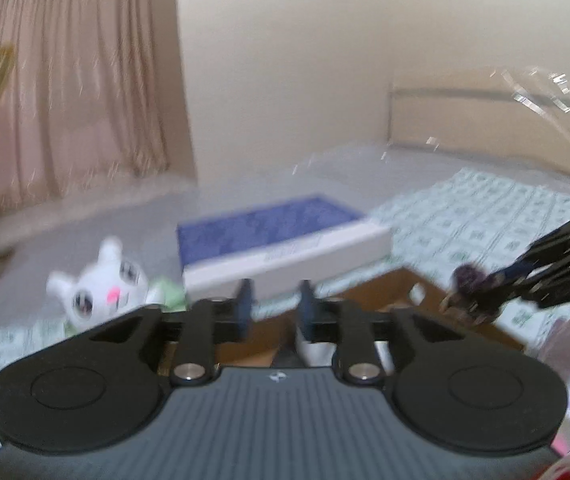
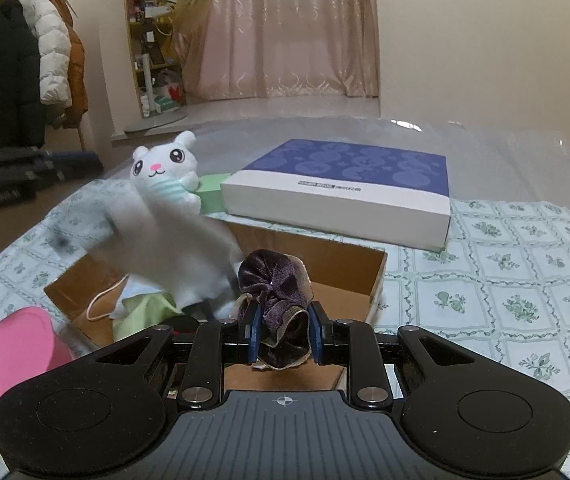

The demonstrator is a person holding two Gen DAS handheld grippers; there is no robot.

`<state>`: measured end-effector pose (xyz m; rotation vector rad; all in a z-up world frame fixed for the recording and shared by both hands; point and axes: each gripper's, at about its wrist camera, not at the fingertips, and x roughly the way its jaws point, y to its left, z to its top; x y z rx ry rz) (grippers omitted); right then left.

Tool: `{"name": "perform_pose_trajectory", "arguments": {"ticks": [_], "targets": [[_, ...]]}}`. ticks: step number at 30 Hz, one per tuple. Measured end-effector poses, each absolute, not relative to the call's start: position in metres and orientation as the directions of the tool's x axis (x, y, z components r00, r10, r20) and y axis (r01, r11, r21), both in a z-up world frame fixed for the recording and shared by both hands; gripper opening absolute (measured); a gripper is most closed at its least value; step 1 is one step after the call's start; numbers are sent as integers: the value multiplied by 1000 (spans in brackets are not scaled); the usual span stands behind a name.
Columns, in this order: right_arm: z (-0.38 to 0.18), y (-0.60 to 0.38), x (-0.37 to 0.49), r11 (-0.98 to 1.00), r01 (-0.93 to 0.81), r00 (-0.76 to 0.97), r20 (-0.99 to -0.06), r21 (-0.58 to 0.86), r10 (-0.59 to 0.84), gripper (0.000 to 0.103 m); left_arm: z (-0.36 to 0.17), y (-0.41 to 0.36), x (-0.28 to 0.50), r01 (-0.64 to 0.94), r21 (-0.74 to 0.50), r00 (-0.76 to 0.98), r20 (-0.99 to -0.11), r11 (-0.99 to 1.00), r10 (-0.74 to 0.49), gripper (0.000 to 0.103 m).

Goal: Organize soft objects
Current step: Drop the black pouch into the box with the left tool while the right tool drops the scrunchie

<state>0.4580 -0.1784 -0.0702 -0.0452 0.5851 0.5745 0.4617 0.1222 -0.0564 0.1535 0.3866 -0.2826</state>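
Observation:
My right gripper point(image 2: 283, 336) is shut on a dark purple velvet scrunchie point(image 2: 277, 280), held over an open cardboard box point(image 2: 349, 276). The left wrist view shows that gripper point(image 1: 525, 276) at the right with the scrunchie point(image 1: 465, 280) above the box point(image 1: 365, 292). My left gripper point(image 1: 275, 304) is open with nothing between its fingers; it appears blurred at the left edge point(image 2: 69, 162). A blurred white cloth point(image 2: 173, 248) hangs over the box's left side. Behind it sits a white plush bunny point(image 2: 165, 168), point(image 1: 105, 288). A green cloth point(image 2: 145, 308) lies in the box.
A flat blue-and-white box point(image 2: 345, 188) lies behind the cardboard box, with a green block point(image 2: 211, 196) to its left. A pink container point(image 2: 17, 352) stands at the near left. All rest on a bed with a patterned sheet point(image 2: 505, 280). Coats, a shelf and curtains stand beyond.

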Motion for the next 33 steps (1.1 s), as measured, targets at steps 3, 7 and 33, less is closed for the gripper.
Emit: {"name": "perform_pose_trajectory", "arguments": {"ticks": [3, 7, 33], "targets": [[-74, -176, 460, 843, -523, 676, -543, 121, 498, 24, -72, 134, 465, 259, 80, 873, -446, 963, -197, 28], [-77, -172, 462, 837, -532, 666, -549, 126, 505, 25, -81, 146, 459, 223, 56, 865, -471, 973, -171, 28], [-49, -151, 465, 821, -512, 695, -440, 254, 569, 71, -73, 170, 404, 121, -19, 814, -571, 992, -110, 33]]}}
